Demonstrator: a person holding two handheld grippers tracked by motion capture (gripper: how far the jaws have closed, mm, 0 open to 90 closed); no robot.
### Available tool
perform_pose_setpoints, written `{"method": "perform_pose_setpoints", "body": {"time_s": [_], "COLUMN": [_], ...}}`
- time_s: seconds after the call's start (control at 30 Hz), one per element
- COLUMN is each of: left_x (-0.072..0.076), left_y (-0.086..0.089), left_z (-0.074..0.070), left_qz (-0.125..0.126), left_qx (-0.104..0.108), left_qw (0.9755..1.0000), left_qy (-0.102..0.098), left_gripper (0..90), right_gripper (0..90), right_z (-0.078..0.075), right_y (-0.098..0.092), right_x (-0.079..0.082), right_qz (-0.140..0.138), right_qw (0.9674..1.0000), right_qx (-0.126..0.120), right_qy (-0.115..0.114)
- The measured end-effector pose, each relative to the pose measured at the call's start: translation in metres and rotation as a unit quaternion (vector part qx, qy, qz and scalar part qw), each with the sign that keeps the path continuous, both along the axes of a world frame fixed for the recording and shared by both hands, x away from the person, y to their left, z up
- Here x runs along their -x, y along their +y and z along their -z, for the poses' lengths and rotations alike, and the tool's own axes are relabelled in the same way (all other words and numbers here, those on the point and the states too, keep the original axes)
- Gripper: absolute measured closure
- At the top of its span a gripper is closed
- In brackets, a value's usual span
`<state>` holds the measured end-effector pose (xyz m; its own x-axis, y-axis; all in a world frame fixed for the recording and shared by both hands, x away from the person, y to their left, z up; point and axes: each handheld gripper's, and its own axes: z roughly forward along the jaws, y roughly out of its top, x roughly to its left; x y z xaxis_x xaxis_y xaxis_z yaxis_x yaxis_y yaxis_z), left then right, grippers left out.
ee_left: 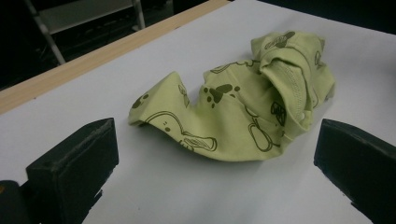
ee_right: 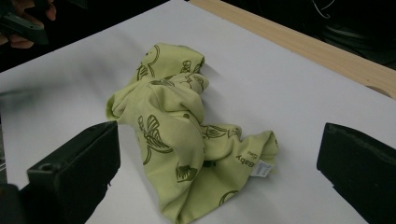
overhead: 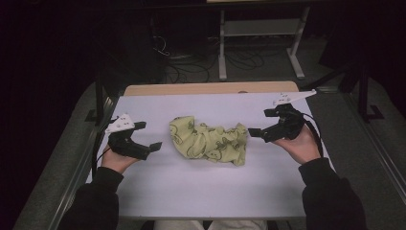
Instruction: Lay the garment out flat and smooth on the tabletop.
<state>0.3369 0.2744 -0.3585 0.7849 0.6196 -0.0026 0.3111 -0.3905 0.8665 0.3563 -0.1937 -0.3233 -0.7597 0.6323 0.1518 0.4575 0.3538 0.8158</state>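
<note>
- White tabletop (overhead: pixel 201 191) with a wooden far edge fills the scene, dark floor beyond.
- Left claw (overhead: pixel 149 136) gapes wide, holding nothing, just left of the cloth.
- Right claw (overhead: pixel 258 122) likewise gapes wide and empty, near the cloth's right end.
- Crumpled yellow-green printed garment (overhead: pixel 209 141) lies mid-tabletop between them, its label (ee_right: pixel 260 168) showing.

You have a desk (overhead: pixel 191 191) with a white top, and a bare wooden strip (overhead: pixel 206 88) runs along its far edge. Beyond that edge you look down on a dark floor, where a tangle of cables (overhead: pixel 191 60) lies beside the grey metal legs of a stand (overhead: pixel 222 48). Dark frame posts (overhead: pixel 99 100) rise at either side of the desk.
</note>
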Motion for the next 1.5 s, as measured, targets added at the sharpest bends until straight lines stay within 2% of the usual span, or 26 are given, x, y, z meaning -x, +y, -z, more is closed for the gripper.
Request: {"method": "perform_pose_setpoints", "body": {"time_s": [0.43,0.6,0.97,1.0,1.1,1.27,1.4,1.43,1.5], "left_x": [-0.005,-0.009,-0.015,-0.015,-0.016,-0.018,-0.018,-0.018,-0.018], "left_y": [-0.012,-0.019,-0.038,-0.040,-0.044,-0.047,-0.049,-0.050,-0.051], "left_z": [0.008,0.015,0.036,0.037,0.040,0.044,0.049,0.050,0.052], "left_qz": [0.012,0.014,0.030,0.032,0.037,0.037,0.039,0.040,0.041], "left_qx": [-0.002,0.007,0.010,0.010,0.006,0.012,0.015,0.014,0.012], "left_qw": [0.9999,0.9998,0.9990,0.9989,0.9987,0.9984,0.9981,0.9980,0.9979], "left_qy": [0.007,0.013,0.032,0.034,0.036,0.041,0.044,0.047,0.049], "left_gripper": [0.0,0.0,0.0,0.0,0.0,0.0,0.0,0.0,0.0], "right_gripper": [0.0,0.0,0.0,0.7,2.3,5.2,9.4,13.3,13.8], "right_z": [0.015,0.022,0.040,0.044,0.048,0.056,0.060,0.061,0.061], "right_y": [0.024,0.034,0.052,0.052,0.053,0.056,0.061,0.065,0.067], "right_x": [-0.010,-0.015,-0.031,-0.037,-0.041,-0.049,-0.053,-0.053,-0.053], "right_qz": [-0.023,-0.030,-0.035,-0.029,-0.024,-0.021,-0.025,-0.031,-0.034], "right_qw": [0.9996,0.9993,0.9988,0.9986,0.9985,0.9977,0.9975,0.9975,0.9977], "right_qx": [0.011,0.012,-0.006,-0.018,-0.024,-0.036,-0.033,-0.029,-0.024], "right_qy": [0.013,0.019,0.034,0.041,0.044,0.053,0.057,0.057,0.054]}}
